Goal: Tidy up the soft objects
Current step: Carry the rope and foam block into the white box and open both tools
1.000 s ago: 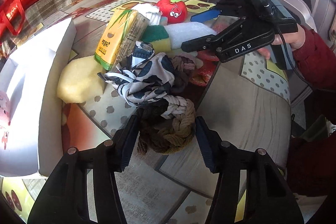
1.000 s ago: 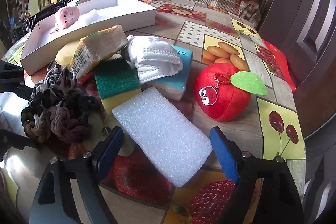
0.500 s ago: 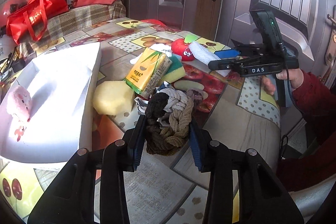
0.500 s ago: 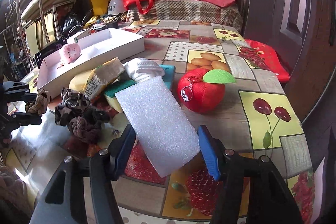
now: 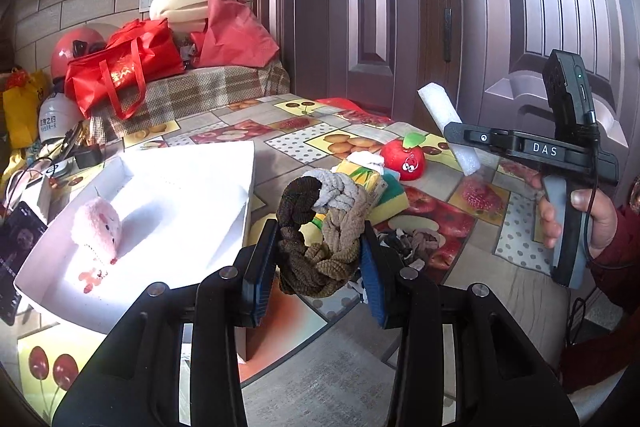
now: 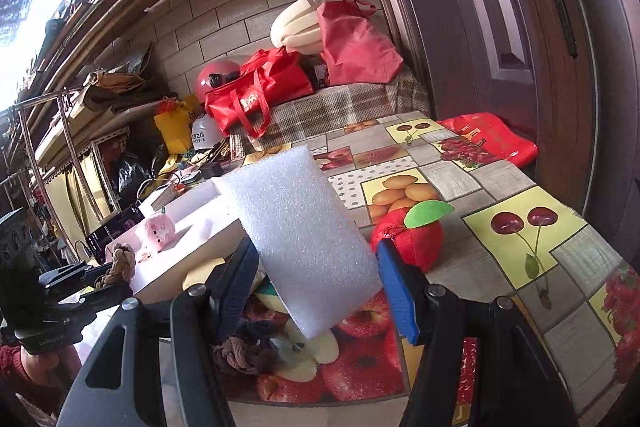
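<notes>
My left gripper (image 5: 318, 251) is shut on a braided brown, tan and grey scrunchie (image 5: 322, 231), held up above the table. My right gripper (image 6: 316, 267) is shut on a white foam pad (image 6: 298, 223), lifted clear of the table and tilted; the same pad (image 5: 446, 125) shows in the left wrist view beside the other gripper's black body. A white box (image 5: 180, 195) stands to the left with a pink plush toy (image 5: 98, 227) inside. A red apple plush (image 6: 412, 239) sits on the table just beyond my right fingers.
More scrunchies (image 5: 408, 241), a yellow tissue pack (image 5: 362, 179) and a green-yellow sponge (image 5: 394, 193) lie in a pile mid-table. Red bags (image 5: 124, 71) and a helmet (image 5: 78, 47) sit at the far end on a plaid cloth. A dark door (image 5: 400, 7) stands behind.
Both grippers closed and rose: the left took the braided scrunchie off the pile, the right took the foam pad off the table and tilted it up.
</notes>
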Demonstrator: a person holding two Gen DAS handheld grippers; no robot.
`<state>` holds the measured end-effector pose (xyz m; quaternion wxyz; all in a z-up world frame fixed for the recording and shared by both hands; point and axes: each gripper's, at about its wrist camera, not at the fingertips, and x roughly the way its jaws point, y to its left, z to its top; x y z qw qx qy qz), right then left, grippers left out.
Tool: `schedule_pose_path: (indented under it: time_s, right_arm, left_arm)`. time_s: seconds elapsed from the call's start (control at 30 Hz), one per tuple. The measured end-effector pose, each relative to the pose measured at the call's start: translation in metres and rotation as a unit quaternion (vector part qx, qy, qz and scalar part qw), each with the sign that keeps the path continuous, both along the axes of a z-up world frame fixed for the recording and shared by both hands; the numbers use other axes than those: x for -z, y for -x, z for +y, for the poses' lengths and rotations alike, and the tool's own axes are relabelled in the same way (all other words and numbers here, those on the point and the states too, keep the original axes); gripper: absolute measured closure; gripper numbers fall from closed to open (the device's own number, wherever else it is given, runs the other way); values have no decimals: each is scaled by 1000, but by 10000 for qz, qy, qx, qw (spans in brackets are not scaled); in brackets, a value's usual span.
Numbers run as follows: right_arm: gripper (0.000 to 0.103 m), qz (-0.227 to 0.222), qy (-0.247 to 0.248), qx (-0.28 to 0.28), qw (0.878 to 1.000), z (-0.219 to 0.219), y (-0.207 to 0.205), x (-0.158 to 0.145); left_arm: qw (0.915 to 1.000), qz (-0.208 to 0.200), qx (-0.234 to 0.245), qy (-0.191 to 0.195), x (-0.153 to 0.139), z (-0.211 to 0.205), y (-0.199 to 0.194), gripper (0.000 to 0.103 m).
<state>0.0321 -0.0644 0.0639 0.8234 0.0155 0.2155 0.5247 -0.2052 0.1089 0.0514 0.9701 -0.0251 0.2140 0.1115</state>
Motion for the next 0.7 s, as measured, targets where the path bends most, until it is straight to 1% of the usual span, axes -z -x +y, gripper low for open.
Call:
schedule_pose_path:
  time_s: [0.07, 0.27, 0.4, 0.47, 0.7]
  right_arm:
    - [42, -20, -57, 39, 10000, 3, 5, 0]
    - [42, -142, -169, 57, 9997, 15, 23, -1]
    - [42, -162, -215, -29, 9996, 27, 35, -1]
    - [42, -232, -231, -106, 9994, 34, 42, -2]
    - [42, -603, -114, -515, 9968, 68, 77, -3]
  left_arm:
    - [10000, -27, -49, -4, 0, 2, 1, 65]
    - [9988, -212, -334, -273, -1, 8, 9, 65]
    - [9950, -477, -718, -502, -3, 19, 17, 65]
    - [9929, -499, -897, -595, -3, 27, 18, 65]
    - [9899, -485, -1214, -548, 0, 60, 22, 65]
